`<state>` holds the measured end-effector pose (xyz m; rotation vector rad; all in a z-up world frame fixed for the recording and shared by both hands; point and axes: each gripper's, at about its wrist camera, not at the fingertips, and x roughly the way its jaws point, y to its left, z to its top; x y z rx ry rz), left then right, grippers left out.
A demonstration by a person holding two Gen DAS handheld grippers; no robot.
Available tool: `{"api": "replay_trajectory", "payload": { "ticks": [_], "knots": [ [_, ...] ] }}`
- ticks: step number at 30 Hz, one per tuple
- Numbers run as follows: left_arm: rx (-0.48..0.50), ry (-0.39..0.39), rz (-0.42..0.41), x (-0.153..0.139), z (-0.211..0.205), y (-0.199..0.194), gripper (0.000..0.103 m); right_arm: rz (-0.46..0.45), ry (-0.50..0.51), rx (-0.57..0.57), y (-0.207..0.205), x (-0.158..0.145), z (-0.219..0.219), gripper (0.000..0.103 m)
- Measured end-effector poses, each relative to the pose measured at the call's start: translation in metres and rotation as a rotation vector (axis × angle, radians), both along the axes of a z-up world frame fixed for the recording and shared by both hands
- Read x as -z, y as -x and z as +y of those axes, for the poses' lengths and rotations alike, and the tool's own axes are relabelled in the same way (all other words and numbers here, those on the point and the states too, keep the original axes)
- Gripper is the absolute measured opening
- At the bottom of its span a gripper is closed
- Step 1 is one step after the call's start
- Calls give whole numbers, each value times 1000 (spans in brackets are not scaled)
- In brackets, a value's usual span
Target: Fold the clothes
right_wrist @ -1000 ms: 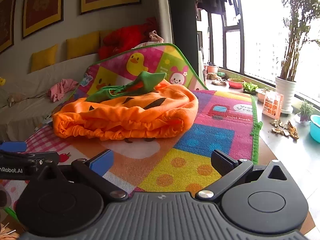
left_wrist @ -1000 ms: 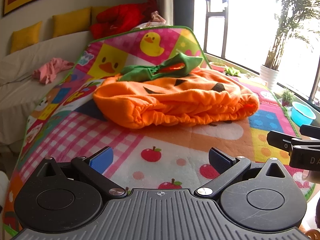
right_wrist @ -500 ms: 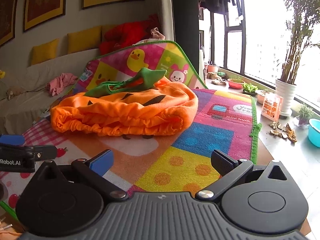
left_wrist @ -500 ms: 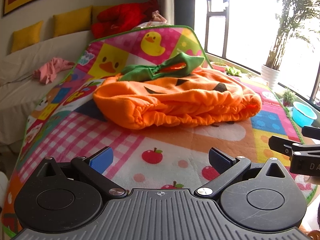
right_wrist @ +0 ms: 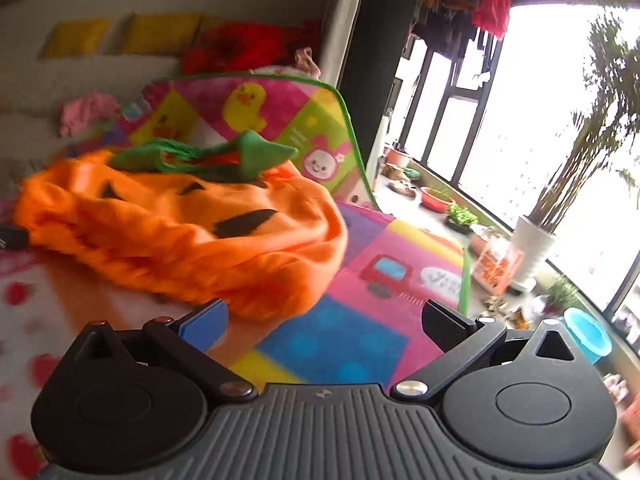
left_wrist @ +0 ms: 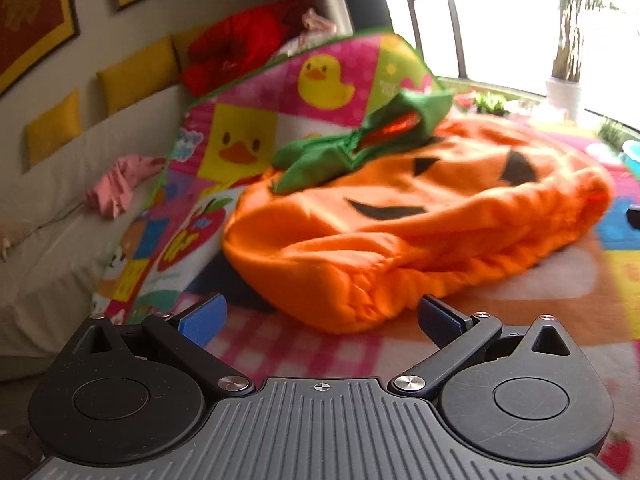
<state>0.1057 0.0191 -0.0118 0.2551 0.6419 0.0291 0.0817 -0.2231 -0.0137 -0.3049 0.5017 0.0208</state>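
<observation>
Two views, both smeared with motion blur, so fine detail on the pumpkin costume (left_wrist: 420, 216) is soft and its gathered hem reads only as bunched orange folds. The right edge of the left wrist view cuts off a dark object beside the costume, too little showing to say what it is, and a similar dark sliver pokes in at the left edge of the right wrist view. What the play mat (left_wrist: 248, 148) rests on is hidden under it. Your left tool (left_wrist: 320, 320) is released, jaws spread wide, held low over the pink checked part of the mat with the costume's near left corner just ahead between the fingers, not touching. Your right tool (right_wrist: 324, 320) is also released, jaws wide, tilted so the room leans, its blue pad (right_wrist: 204, 324) right at the costume's near right corner; contact there is unclear. The costume lies flat on the mat, black face up, green collar (right_wrist: 224, 156) at the far side.
</observation>
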Motion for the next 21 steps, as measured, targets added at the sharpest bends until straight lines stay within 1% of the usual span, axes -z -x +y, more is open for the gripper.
{"api": "replay_trajectory", "payload": {
  "ticks": [2, 5, 8, 11, 12, 14, 16, 18, 21],
  "knots": [
    [11, -3, 36, 8, 2, -16, 103, 27, 43, -8, -19, 6, 4, 103],
    [3, 0, 52, 15, 6, -37, 103, 34, 112, 10, -46, 19, 13, 103],
    [-39, -27, 18, 14, 13, -48, 103, 55, 155, 45, -75, 29, 16, 103],
    [-89, -62, -30, 11, 21, -55, 103, 40, 181, 111, -91, 30, 6, 103],
    [-110, -78, -57, 8, 25, -54, 103, 29, 177, 134, -91, 26, -1, 103],
    [-143, -92, -99, 0, 37, -51, 103, 9, 132, 151, -83, 14, -14, 103],
    [-156, -84, -113, -9, 46, -43, 103, 6, 84, 145, -68, 2, -24, 103],
    [-124, -95, -124, -18, 47, -22, 103, 17, 70, 120, -48, -5, -26, 103],
    [-57, -103, -130, -30, 42, 18, 103, 13, 97, 72, -4, -13, -26, 103]
  ]
}}
